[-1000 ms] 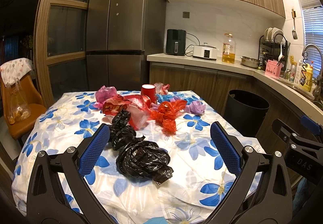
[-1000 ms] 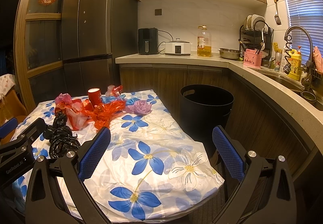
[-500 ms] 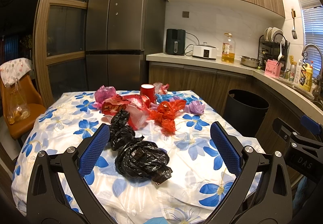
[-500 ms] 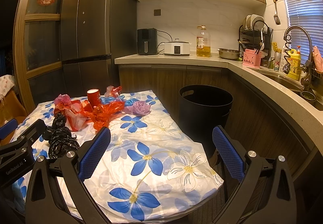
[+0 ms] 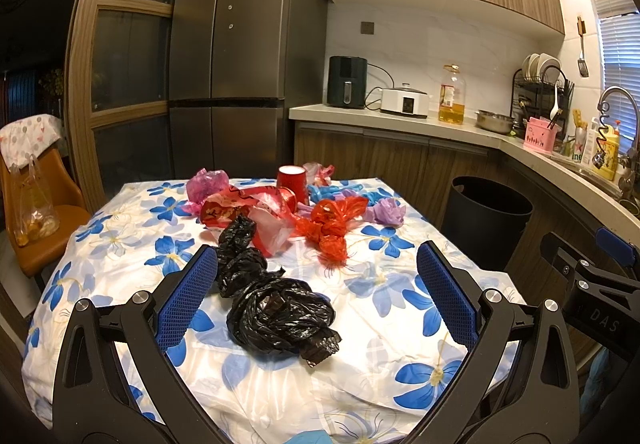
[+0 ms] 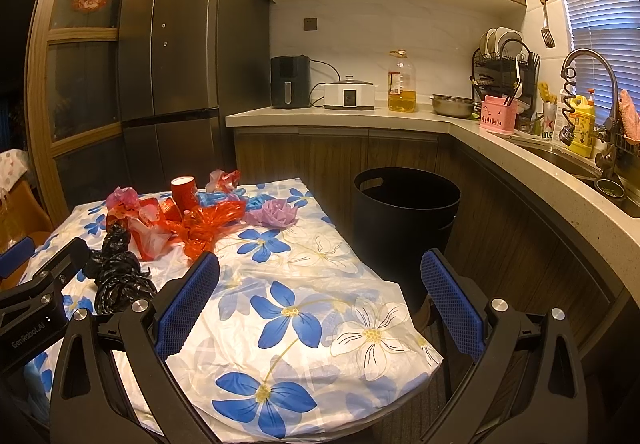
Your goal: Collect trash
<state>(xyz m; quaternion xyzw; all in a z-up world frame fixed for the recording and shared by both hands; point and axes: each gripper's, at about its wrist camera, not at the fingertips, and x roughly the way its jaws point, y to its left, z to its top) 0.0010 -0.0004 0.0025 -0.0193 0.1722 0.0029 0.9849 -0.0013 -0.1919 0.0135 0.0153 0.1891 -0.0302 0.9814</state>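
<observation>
black bag (image 5: 276,308) between spread left gripper (image 5: 316,296) pads, untouched

At lower centre, the left gripper (image 5: 316,290) gaped wide around a crumpled black bag (image 5: 276,304) on the floral tablecloth (image 5: 120,240).

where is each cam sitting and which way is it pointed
Left wrist: sits on the left claw, low over the near table edge, facing the black bag and the fridge; its own blue pads frame the view, and the right claw shows at the right edge.
Right wrist: sits on the right claw, further right, facing the table corner and the black bin; the left claw shows at the left edge.
Shared: the table, trash pile, bin and counter.
</observation>
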